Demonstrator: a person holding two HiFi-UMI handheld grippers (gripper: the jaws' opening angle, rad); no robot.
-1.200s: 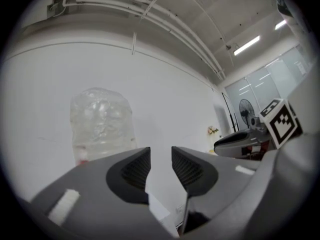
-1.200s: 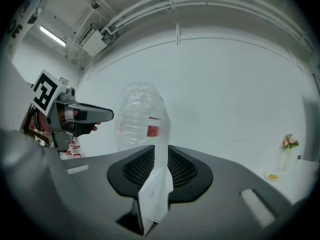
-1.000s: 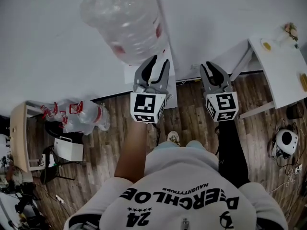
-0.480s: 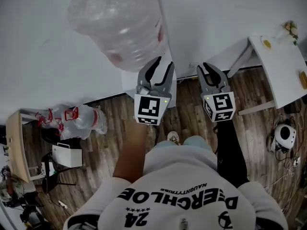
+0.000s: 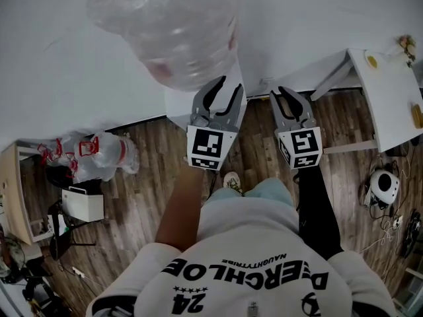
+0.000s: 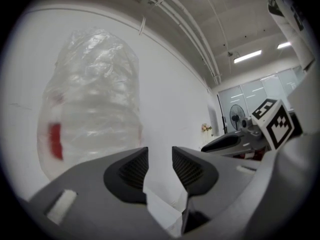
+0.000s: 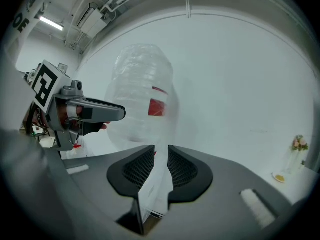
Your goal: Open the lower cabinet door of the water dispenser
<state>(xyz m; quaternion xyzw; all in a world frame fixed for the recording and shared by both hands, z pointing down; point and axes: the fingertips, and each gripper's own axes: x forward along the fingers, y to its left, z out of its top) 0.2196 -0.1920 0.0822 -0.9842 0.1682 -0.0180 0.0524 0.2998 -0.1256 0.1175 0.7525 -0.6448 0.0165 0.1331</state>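
The water dispenser [image 5: 175, 105] stands on the floor [image 5: 145, 177] at the wall, bottle [image 5: 172, 25] on top, its lower door hidden below. Probably a light, stiff, smooth panel, so I'd hook its free edge. Left claw [image 5: 227, 84] and right claw [image 5: 280, 92] are narrow, empty.

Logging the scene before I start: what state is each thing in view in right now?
Left gripper: open, nothing between the jaws.
Right gripper: open by a narrow gap, nothing between the jaws.
Water bottle: seated on top of the water dispenser.
Lower cabinet door: not visible, state cannot be told.
Spare bottles: lying on the floor by the wall.
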